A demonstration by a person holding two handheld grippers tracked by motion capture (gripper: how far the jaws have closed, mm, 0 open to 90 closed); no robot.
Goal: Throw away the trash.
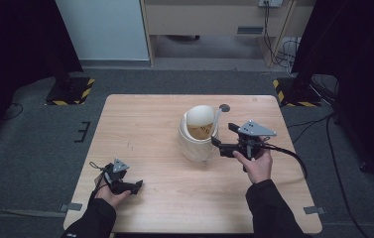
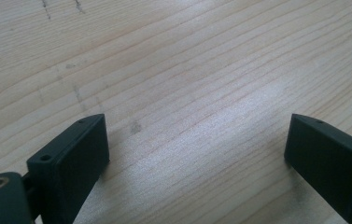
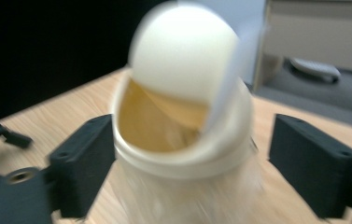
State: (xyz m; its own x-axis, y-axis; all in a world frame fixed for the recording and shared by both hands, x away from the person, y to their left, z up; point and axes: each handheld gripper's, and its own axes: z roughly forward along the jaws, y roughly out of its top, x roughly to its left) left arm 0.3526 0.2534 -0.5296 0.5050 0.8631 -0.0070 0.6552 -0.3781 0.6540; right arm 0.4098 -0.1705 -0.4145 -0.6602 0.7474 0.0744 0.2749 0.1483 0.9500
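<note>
A small white bin (image 1: 196, 141) with a domed swing lid (image 1: 200, 115) stands at the middle of the wooden table (image 1: 150, 124). In the right gripper view the bin (image 3: 183, 154) is blurred; its lid (image 3: 185, 51) is tipped back, showing a yellowish-brown inside. My right gripper (image 1: 222, 134) is just right of the bin, and my right gripper (image 3: 192, 126) is open with one jaw on each side of the bin, apart from it. My left gripper (image 1: 136, 186) rests low at the front left, and my left gripper (image 2: 197, 126) is open over bare wood.
A small dark round thing (image 1: 224, 107) lies on the table behind the bin. Black stands with yellow-striped bases (image 1: 70, 89) flank the table's far corners. Cables (image 1: 318, 124) trail on the grey floor at right. A shelf unit (image 1: 214, 25) stands beyond.
</note>
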